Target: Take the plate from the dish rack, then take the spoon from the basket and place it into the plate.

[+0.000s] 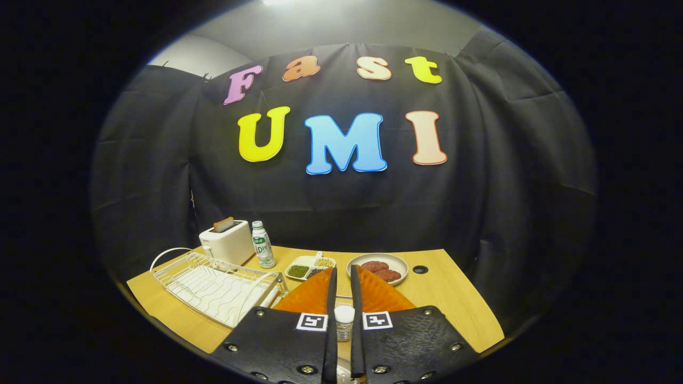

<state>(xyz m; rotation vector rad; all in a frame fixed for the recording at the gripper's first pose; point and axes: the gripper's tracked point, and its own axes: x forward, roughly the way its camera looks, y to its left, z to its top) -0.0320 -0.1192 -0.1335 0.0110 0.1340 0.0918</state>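
While tongs (341, 274) hang nearly pressed together above bench (453, 304), small bottle (344, 321) shows between fingers, ungripped; dish rack (213, 285) at left edge; plate (377, 266) at far edge.

Tabletop layout
Dish rack (213, 285) sat at the tabletop's (453, 298) left edge; toaster (227, 241) and bottle (262, 244) at back-left corner; divided tray (309, 266), then plate of patties (378, 268), right along the back edge.

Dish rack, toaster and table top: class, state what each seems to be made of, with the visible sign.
Dish rack: likely white-coated metal wire, judging by thin bent rods. Toaster: probably smooth cream plastic or painted metal; unclear which. Table: wood-look top, perhaps laminate, with pale grain. The gripper fingers stand nearly closed above it.
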